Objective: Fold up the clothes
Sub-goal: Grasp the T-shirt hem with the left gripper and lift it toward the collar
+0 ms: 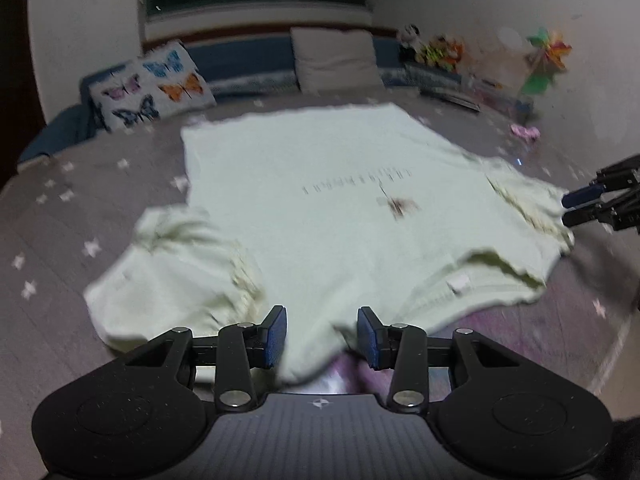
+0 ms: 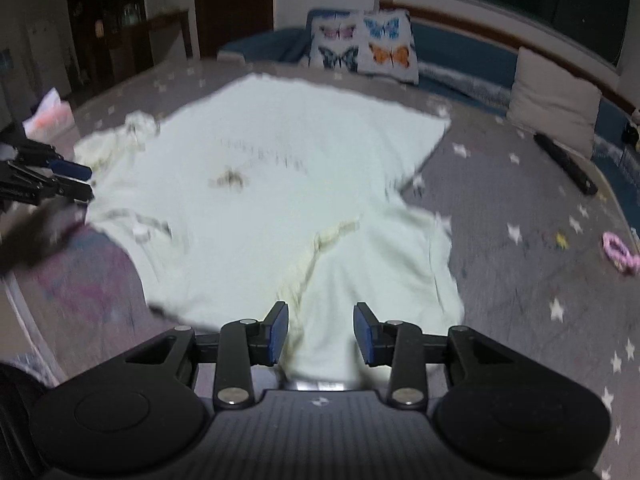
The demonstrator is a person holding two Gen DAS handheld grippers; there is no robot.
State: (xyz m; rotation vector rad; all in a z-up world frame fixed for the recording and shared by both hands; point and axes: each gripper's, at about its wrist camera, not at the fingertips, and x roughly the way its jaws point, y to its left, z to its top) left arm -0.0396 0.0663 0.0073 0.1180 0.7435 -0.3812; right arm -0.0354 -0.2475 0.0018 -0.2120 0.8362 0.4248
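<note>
A pale green T-shirt (image 1: 320, 200) with a small print on its chest lies spread out on a grey bedspread (image 1: 80, 208) with white stars. In the left wrist view my left gripper (image 1: 322, 332) hovers over the shirt's near edge beside a sleeve, open, with cloth lying below the gap and neither pad pressing on it. My right gripper (image 2: 320, 330) stands open over the other sleeve (image 2: 380, 264) of the shirt (image 2: 260, 160), its pads apart above the fabric. Each gripper also shows in the other's view: the right gripper (image 1: 572, 206) at the sleeve's edge, the left gripper (image 2: 86, 182) at the far left.
A butterfly pillow (image 1: 152, 84) and a beige pillow (image 1: 336, 60) lean at the head of the bed, with toys (image 1: 440, 50) in the corner. A pink ring (image 2: 620, 252) and a long black object (image 2: 568, 164) lie on the bedspread right of the shirt.
</note>
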